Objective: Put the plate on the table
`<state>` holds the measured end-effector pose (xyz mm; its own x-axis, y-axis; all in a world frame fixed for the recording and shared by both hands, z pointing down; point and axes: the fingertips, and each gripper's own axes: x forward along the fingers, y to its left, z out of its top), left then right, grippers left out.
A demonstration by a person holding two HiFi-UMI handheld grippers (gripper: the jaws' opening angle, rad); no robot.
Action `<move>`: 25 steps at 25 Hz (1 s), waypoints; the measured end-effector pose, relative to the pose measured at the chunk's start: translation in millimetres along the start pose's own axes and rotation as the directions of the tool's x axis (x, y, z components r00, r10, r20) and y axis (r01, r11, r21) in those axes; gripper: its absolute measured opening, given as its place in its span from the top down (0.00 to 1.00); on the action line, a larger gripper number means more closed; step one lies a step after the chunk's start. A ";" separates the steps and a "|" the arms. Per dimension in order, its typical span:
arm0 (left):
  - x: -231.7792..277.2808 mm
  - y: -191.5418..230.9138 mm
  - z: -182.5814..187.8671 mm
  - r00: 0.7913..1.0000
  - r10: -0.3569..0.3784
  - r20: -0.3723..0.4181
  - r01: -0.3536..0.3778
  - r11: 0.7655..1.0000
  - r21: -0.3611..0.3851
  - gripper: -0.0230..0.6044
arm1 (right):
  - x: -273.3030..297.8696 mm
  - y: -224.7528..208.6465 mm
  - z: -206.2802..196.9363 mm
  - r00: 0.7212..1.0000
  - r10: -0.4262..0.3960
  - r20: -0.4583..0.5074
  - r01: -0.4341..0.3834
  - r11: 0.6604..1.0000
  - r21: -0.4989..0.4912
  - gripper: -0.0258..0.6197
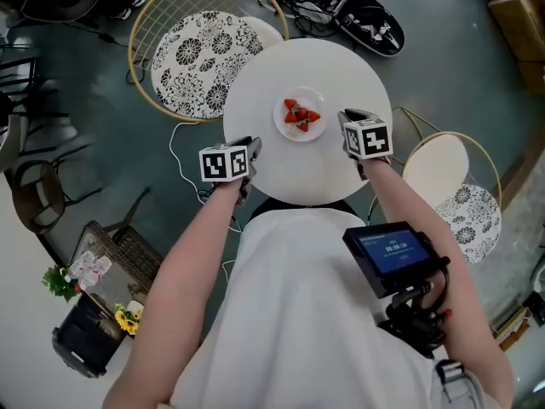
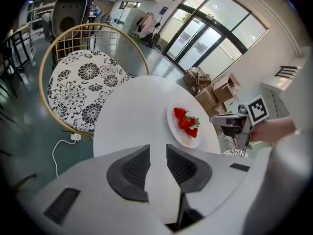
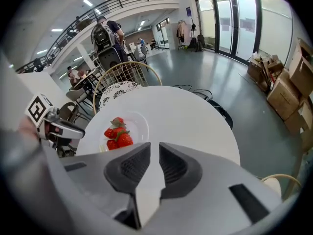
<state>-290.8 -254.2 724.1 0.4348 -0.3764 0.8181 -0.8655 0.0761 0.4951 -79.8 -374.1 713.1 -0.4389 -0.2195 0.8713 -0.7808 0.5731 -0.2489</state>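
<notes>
A small white plate point(image 1: 301, 115) with a few red strawberries point(image 1: 301, 116) rests near the middle of the round white table point(image 1: 298, 173). My left gripper point(image 1: 253, 146) hovers over the table's left near edge, a hand's width from the plate. My right gripper point(image 1: 351, 114) sits just right of the plate, apart from it. In the left gripper view the jaws point(image 2: 158, 153) stand almost together with only bare table showing in the slit, and the plate point(image 2: 183, 126) lies ahead. The right gripper point(image 3: 154, 153) looks the same, with the plate point(image 3: 122, 131) ahead to its left.
A wire chair with a floral cushion point(image 1: 200, 49) stands at the table's far left. A second chair point(image 1: 456, 186) stands to the right. A dark bag point(image 1: 370, 20) and cables lie on the floor beyond. A screen device point(image 1: 392, 254) hangs on the person's chest.
</notes>
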 end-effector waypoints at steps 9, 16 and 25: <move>-36.9 -37.3 -40.3 0.992 -0.049 0.113 0.049 0.999 0.005 0.81 | -50.7 19.7 -27.1 0.989 0.133 0.072 -0.133 0.991 -0.006 0.96; -69.0 -100.9 -50.4 0.959 -0.147 0.242 0.124 0.986 0.110 0.96 | -97.7 42.4 -47.6 0.961 0.230 0.156 -0.233 0.972 0.005 0.96; -103.8 -161.2 -78.8 0.917 -0.224 0.329 0.141 0.956 0.259 0.96 | -151.2 58.4 -77.5 0.918 0.318 0.237 -0.318 0.947 -0.040 0.96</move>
<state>-176.8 -154.7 582.5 0.5112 -0.6660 0.5432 -0.8302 -0.2191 0.5126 -24.5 -246.3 599.6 -0.7568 -0.2064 0.6202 -0.5821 0.6445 -0.4958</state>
